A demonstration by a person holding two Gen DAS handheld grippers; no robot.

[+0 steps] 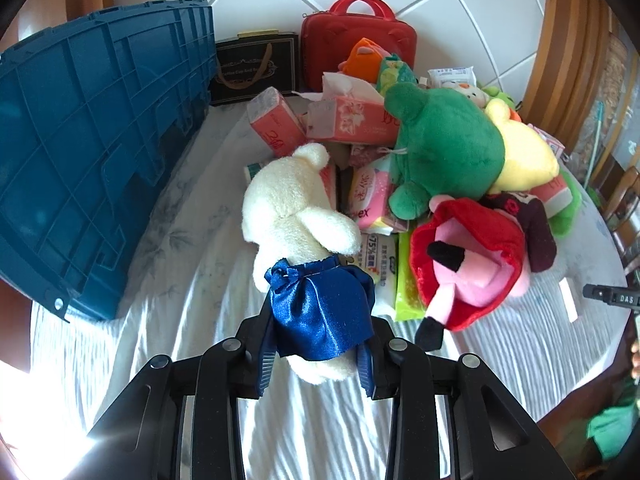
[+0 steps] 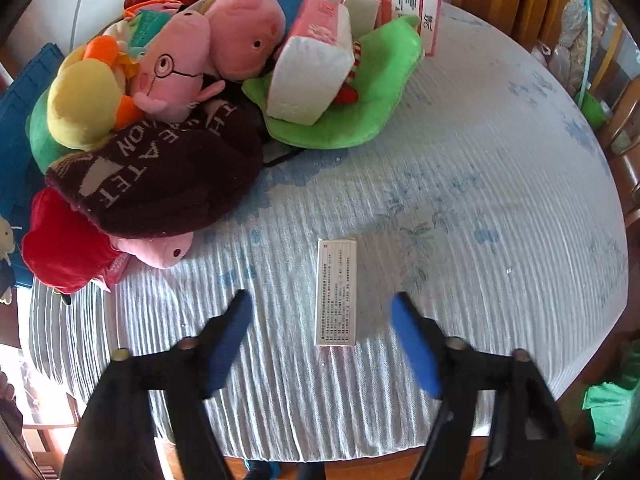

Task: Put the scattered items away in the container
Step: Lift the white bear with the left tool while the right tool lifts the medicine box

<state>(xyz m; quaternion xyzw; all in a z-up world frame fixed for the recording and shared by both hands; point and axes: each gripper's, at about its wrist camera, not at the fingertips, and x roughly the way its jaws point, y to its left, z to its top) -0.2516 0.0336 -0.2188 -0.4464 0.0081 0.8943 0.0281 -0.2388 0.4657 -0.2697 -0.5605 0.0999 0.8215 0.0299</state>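
Note:
My left gripper is shut on a white teddy bear in a blue satin skirt, gripping it at the skirt and legs. The bear's head points toward the pile of toys. The blue plastic container stands at the left of the table, its ribbed wall toward me. My right gripper is open and points down at a small white printed box. The box lies flat on the tablecloth between the two blue fingertips, and they do not touch it.
A heap of plush toys and tissue packs covers the table's far side: a green frog, a pink pig, a dark knit hat. A red case and a black box stand behind. Wooden chairs line the right.

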